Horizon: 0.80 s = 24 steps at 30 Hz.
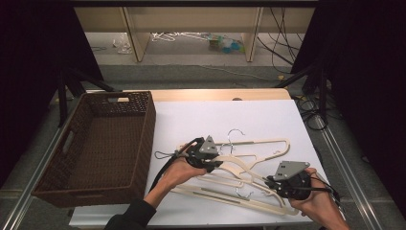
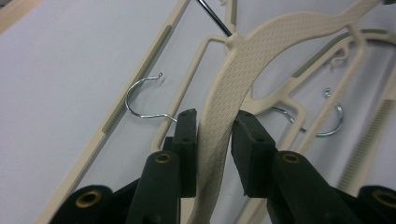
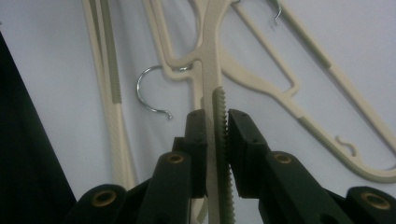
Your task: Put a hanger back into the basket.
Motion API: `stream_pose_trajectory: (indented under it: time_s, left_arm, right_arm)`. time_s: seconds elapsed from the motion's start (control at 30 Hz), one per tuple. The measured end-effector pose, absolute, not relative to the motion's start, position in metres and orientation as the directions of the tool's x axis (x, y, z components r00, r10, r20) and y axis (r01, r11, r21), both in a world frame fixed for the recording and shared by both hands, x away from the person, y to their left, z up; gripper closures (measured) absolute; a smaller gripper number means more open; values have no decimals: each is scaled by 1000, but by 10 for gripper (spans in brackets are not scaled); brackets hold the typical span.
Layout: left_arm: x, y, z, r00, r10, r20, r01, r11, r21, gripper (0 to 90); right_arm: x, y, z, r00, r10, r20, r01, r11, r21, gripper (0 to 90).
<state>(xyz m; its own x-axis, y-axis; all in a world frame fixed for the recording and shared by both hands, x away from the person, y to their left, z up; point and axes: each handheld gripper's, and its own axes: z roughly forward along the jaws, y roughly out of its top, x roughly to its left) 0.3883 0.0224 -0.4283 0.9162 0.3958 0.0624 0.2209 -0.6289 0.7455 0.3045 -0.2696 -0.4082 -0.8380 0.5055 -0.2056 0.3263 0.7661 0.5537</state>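
While several cream hangers lie tangled on the white surface [image 1: 191, 120], one hanger [image 1: 242, 168] is clamped at both ends, probably to lift it level. Left tongs [image 1: 214, 164] are closed on its textured shoulder, right tongs [image 1: 271, 182] on its ridged arm; a wicker basket [image 1: 143, 143] waits empty at left.

Worktop [image 1: 268, 115]: white surface, with a strip of bare wood showing along its far edge. A dark brown woven basket [image 1: 139, 143] stands on it at the left edge, running from the far left corner almost to the near edge. A loose pile of cream plastic hangers [image 1: 261, 143] with metal hooks lies on the white surface toward the near right corner, overlapping one another.
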Motion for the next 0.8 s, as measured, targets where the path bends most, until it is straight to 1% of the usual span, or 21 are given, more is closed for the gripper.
stream_pose_trajectory:
  time_s: [0.03, 0.1, 0.2, 0.23, 0.27, 0.33, 0.37, 0.4, 0.5, 0.6, 0.63, 0.7, 0.77, 0.8]
  left_arm:
    - [386, 24, -425, 920, 388, 62, 214, -627, 749, 720]
    - [381, 27, -418, 925, 370, 82, 189, -639, 745, 734]
    - [373, 30, -413, 932, 354, 80, 176, -633, 754, 755]
    - [370, 32, -411, 933, 347, 93, 162, -639, 752, 761]
    - [368, 33, -408, 936, 337, 102, 150, -643, 751, 766]
    - [362, 33, -408, 936, 343, 80, 160, -616, 771, 778]
    - [361, 34, -405, 941, 326, 86, 149, -630, 762, 783]
    - [358, 33, -405, 945, 324, 55, 164, -609, 776, 790]
    - [350, 33, -401, 953, 299, 42, 156, -608, 778, 813]
    - [346, 32, -401, 955, 296, 11, 174, -590, 789, 844]
    - [346, 33, -401, 954, 301, 5, 180, -585, 791, 850]
    - [346, 34, -399, 946, 323, -32, 215, -551, 807, 846]
    - [346, 36, -397, 941, 337, -32, 218, -532, 818, 857]
    - [347, 38, -396, 940, 339, -47, 228, -518, 825, 856]
  right_arm:
    - [304, -270, -406, -831, 515, -211, 326, 758, 565, 772]
    - [305, -273, -401, -823, 522, -225, 318, 751, 578, 725]
    - [304, -277, -394, -808, 542, -230, 328, 740, 588, 656]
    - [304, -278, -393, -802, 549, -235, 328, 734, 595, 635]
    - [305, -279, -393, -798, 555, -237, 324, 726, 606, 632]
    - [304, -280, -391, -788, 572, -228, 336, 710, 619, 607]
    - [305, -280, -391, -788, 570, -232, 329, 709, 623, 591]
    - [305, -280, -390, -784, 576, -232, 330, 702, 631, 579]
    - [303, -280, -386, -779, 583, -229, 327, 690, 645, 544]
    - [300, -279, -380, -776, 590, -224, 322, 676, 663, 520]
    - [299, -279, -378, -777, 586, -230, 312, 675, 669, 512]
    - [296, -279, -375, -772, 598, -217, 321, 661, 678, 498]
    - [296, -278, -375, -770, 600, -216, 318, 656, 685, 496]
    - [296, -278, -376, -772, 598, -216, 316, 656, 686, 494]
